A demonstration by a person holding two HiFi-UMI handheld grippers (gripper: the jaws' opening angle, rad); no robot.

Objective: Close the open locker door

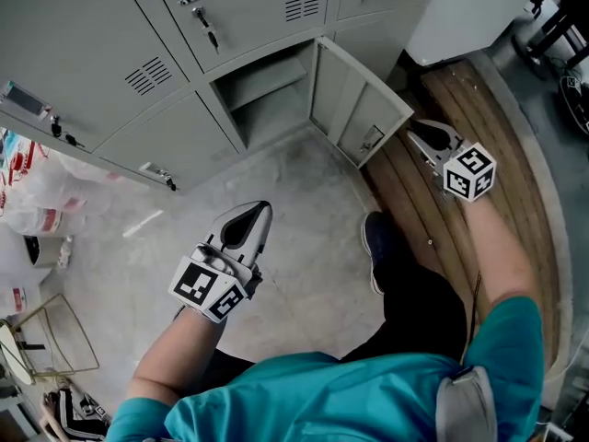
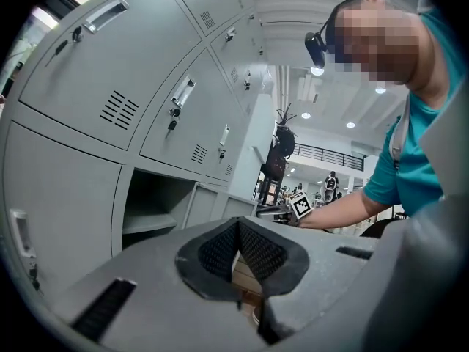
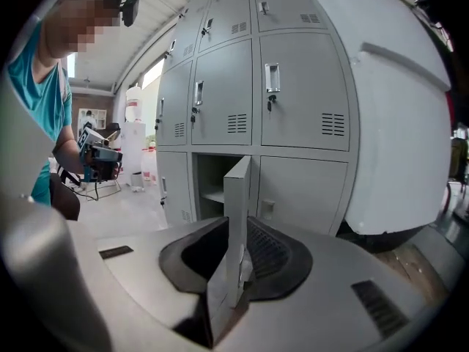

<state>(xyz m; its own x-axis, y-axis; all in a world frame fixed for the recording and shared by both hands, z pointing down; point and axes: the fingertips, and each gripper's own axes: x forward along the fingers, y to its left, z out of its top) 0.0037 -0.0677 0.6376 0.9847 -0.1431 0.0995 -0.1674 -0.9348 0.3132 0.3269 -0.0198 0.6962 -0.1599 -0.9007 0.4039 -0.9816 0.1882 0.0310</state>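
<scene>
Our right gripper [image 3: 237,218]: jaws apart, straddling free edge of locker door [image 3: 236,182], pads close on both sides. Door stands swung wide out from bottom-row compartment [image 1: 267,95]. Our left gripper [image 2: 239,226]: jaws together, nothing held, hovering over concrete floor [image 1: 294,201], well apart from door. Grey locker bank [image 1: 138,53] ahead of us; wooden boards [image 1: 479,99] below right gripper.

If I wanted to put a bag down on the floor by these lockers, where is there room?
The bare concrete floor is free between the lockers, the open door and the person's shoe. The far left is crowded with plastic bags.
</scene>
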